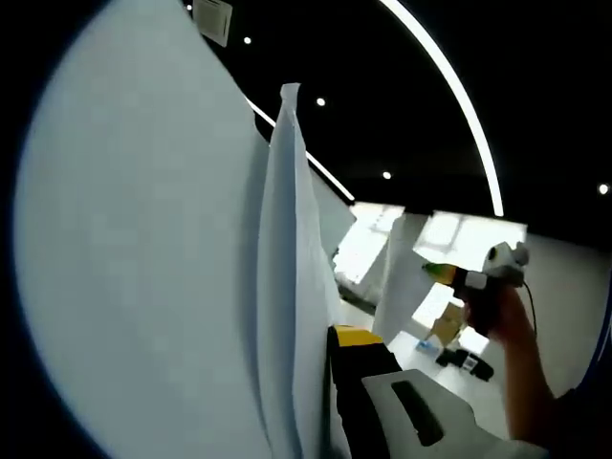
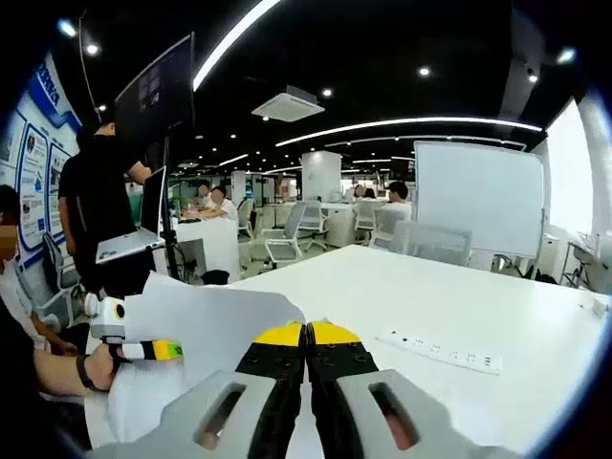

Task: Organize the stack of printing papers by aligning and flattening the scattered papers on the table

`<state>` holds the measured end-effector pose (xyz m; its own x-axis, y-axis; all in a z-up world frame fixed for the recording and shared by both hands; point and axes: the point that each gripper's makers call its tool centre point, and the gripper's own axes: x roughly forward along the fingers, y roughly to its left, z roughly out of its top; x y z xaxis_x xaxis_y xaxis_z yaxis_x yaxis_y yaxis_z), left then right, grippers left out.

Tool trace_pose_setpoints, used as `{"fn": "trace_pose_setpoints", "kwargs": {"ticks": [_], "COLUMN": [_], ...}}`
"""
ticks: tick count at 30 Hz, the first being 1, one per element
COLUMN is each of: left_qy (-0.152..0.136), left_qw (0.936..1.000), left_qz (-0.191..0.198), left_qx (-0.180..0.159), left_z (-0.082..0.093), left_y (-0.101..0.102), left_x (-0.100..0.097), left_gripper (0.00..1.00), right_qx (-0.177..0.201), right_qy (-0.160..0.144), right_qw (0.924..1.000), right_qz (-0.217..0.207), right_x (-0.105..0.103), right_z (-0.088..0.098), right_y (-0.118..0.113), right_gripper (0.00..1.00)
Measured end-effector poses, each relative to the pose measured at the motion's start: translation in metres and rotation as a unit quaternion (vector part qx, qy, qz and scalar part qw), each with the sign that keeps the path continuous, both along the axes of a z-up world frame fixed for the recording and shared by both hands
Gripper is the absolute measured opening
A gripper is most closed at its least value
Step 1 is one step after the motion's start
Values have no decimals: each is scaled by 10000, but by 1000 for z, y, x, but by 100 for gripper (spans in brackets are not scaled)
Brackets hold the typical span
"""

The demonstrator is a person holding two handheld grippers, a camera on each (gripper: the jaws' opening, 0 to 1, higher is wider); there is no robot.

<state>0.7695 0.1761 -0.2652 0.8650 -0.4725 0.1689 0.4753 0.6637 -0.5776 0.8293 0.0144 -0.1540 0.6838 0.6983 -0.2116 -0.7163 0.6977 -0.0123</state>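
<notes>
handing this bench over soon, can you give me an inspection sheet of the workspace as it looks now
surface: white table, mostly bare.
job's things: printing papers held upright off the table, sheets fanned, not aligned.
clutter: power strip lying on the table.
grippers: left gripper at the papers' edge, hold unclear; right gripper jaws together, whether on paper is unclear.
cables: nothing seen.
surroundings: open office, whiteboard, chairs, a person standing at a laptop.

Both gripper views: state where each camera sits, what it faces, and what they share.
Left gripper view: rides the left claw, tilted up toward the ceiling, close against held white paper sheets; the person's hand shows.
Right gripper view: rides the right claw, facing across the white table; a forearm shows.
Shared: the paper and each other's claw.
</notes>
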Motion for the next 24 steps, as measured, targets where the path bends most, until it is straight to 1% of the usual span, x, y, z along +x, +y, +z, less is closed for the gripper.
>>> {"fn": "trace_pose_setpoints", "kwargs": {"ticks": [3, 6, 12, 13, 16, 18, 19, 24], "left_qy": [-1, -3, -6, -6, -8, -7, -8, -11], "left_qw": [10000, 10000, 10000, 10000, 10000, 10000, 10000, 10000], "left_qz": [1, 2, 6, 6, 8, 7, 6, 5], "left_qx": [-2, -2, 2, 2, 11, 24, 31, 57], "left_z": [0, 1, 2, 2, 3, 3, 3, 3], "left_y": [0, -1, -4, -4, -5, -5, -6, -7], "left_x": [0, 0, -1, -1, -1, -1, -1, -2], "left_gripper": [6, 6, 6, 6, 6, 6, 7, 7], "right_qx": [-62, -68, -63, -56, -21, 39, 60, 92], "right_qy": [-54, -27, 99, 103, 136, 149, 163, 242], "right_qw": [10000, 10000, 9999, 9999, 9998, 9997, 9996, 9994], "right_qz": [-16, -8, -82, -106, -167, -202, -223, -244], "right_x": [4, 7, 16, 13, 24, 20, 28, 31], "right_z": [2, 0, -13, -12, -21, -18, -24, -31], "right_y": [2, 4, 6, 4, 5, 4, 4, 6], "right_gripper": [0, 0, 0, 0, 0, 0, 0, 0]}}
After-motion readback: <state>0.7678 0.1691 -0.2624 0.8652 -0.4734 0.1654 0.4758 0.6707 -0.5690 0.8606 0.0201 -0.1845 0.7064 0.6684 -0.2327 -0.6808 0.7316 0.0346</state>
